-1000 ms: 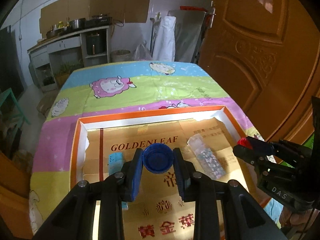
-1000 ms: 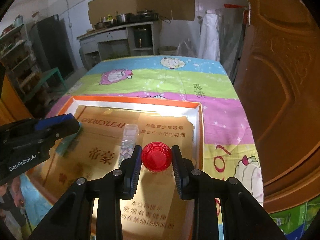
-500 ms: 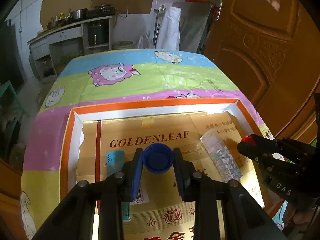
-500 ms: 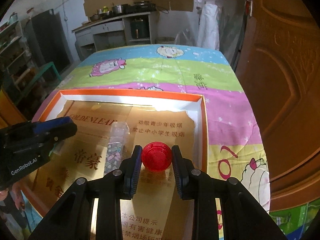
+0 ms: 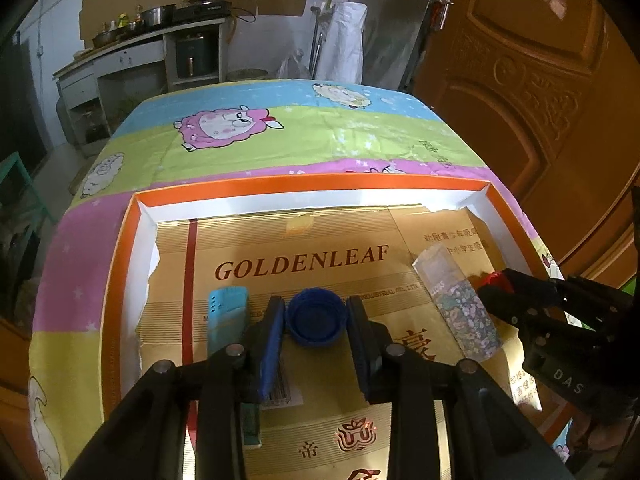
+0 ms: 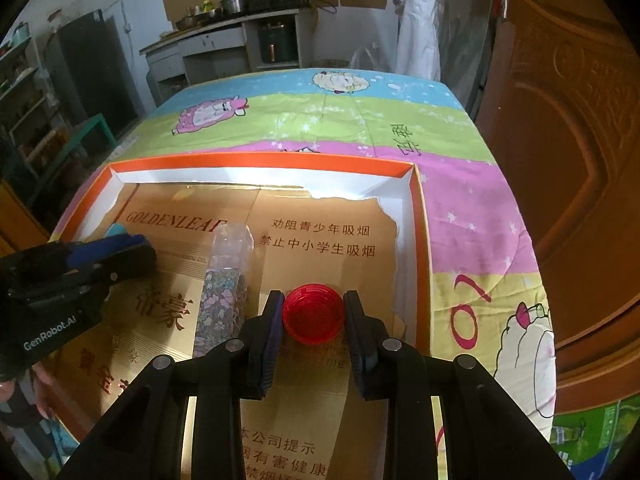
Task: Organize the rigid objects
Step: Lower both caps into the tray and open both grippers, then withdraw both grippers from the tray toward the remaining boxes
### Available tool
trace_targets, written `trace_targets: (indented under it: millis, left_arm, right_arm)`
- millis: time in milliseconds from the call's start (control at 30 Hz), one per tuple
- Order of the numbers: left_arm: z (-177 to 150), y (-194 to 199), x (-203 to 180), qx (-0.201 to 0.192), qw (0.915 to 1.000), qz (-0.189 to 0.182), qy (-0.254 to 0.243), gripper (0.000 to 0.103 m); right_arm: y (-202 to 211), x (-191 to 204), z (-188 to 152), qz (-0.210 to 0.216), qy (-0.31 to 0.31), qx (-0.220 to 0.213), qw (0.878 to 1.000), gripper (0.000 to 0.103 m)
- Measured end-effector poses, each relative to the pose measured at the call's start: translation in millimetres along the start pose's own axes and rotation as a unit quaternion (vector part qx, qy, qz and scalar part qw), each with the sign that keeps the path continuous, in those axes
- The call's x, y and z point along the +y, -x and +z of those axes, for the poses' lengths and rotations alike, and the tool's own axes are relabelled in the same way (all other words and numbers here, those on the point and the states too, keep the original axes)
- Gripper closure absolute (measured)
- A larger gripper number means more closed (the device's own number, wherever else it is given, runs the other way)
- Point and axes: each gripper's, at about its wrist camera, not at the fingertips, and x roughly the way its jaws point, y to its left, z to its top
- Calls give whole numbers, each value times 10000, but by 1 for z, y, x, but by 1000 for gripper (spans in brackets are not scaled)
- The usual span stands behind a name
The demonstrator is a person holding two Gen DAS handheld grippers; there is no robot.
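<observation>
My left gripper (image 5: 315,322) is shut on a blue bottle cap (image 5: 314,320) and holds it above the gold cardboard floor of an orange-rimmed box (image 5: 304,181). My right gripper (image 6: 313,318) is shut on a red bottle cap (image 6: 313,314) over the right part of the same box (image 6: 422,240). A clear packet of small coloured pieces (image 5: 460,308) lies in the box between the two grippers; it also shows in the right wrist view (image 6: 226,280). A light-blue flat object (image 5: 226,316) lies left of the blue cap.
The box sits on a table covered with a striped cartoon-sheep cloth (image 5: 280,136). A brown wooden door (image 5: 540,80) stands close on the right. A kitchen counter with pots (image 6: 232,12) is at the far wall.
Both views have tilted and drawn back slightly, so more of the box's far rim and floor shows. Each gripper keeps its cap.
</observation>
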Motion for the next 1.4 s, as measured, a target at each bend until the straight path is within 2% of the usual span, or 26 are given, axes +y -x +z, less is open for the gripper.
trace_targets:
  millis: [33,100,167,467,1400]
  left_arm:
    - [0,1,0,-5,10000,-11,13,68]
    - [0,2,2,-22,10000,-30,42,57]
    - [1,4,2,-30,10000,-56,56,55]
    - [-1,23,-3,-223,9997,-54,-6,55]
    - [-21,83,-11,-498,9988,-29,9,55]
  right_arm:
    - [0,0,0,5,3,-7,10000,70]
    - [1,0,0,4,1,-18,10000,62]
    - [2,0,-1,-33,-3,-27,10000,62]
    - [15,-1,-5,5,-114,-93,9999,62]
    - [78,16,-26,30,-66,-363,9993,62]
